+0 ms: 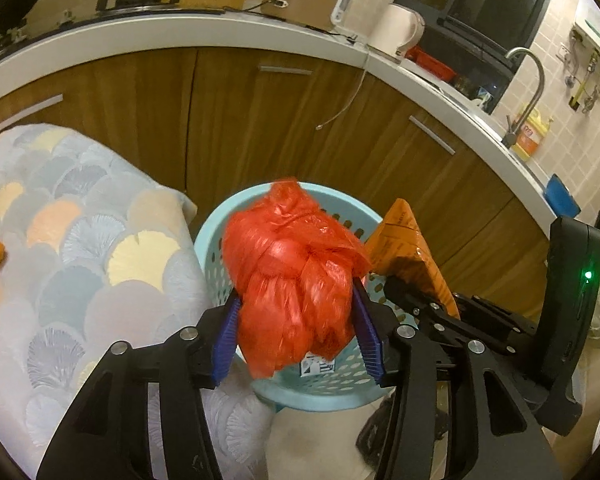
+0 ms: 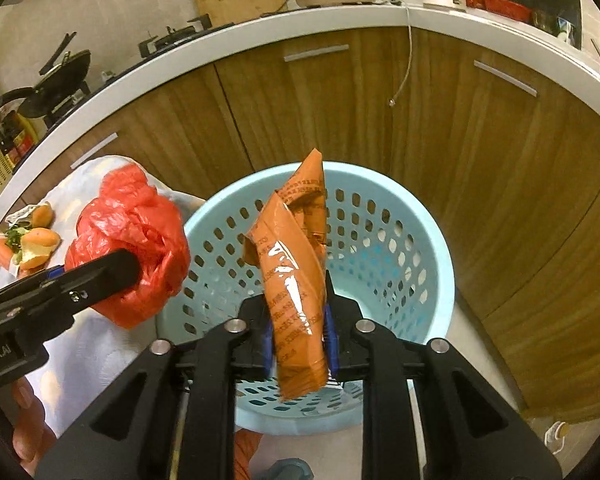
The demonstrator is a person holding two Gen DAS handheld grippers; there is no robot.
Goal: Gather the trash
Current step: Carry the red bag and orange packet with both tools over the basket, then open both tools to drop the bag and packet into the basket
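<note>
Right wrist view: right gripper (image 2: 298, 340) clamps the wrapper (image 2: 296, 280) above the basket (image 2: 432, 264), left gripper (image 1: 296, 332) clamps the red bag (image 1: 296, 276) near its rim; next, likely release both inside.

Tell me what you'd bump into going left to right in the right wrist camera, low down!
Orange peels → red plastic bag → orange wrapper → right rim of the blue basket.

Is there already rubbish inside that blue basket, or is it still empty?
Looks empty: the right wrist view shows the blue basket with bare perforated walls, though its bottom is partly hidden by the orange wrapper.
</note>
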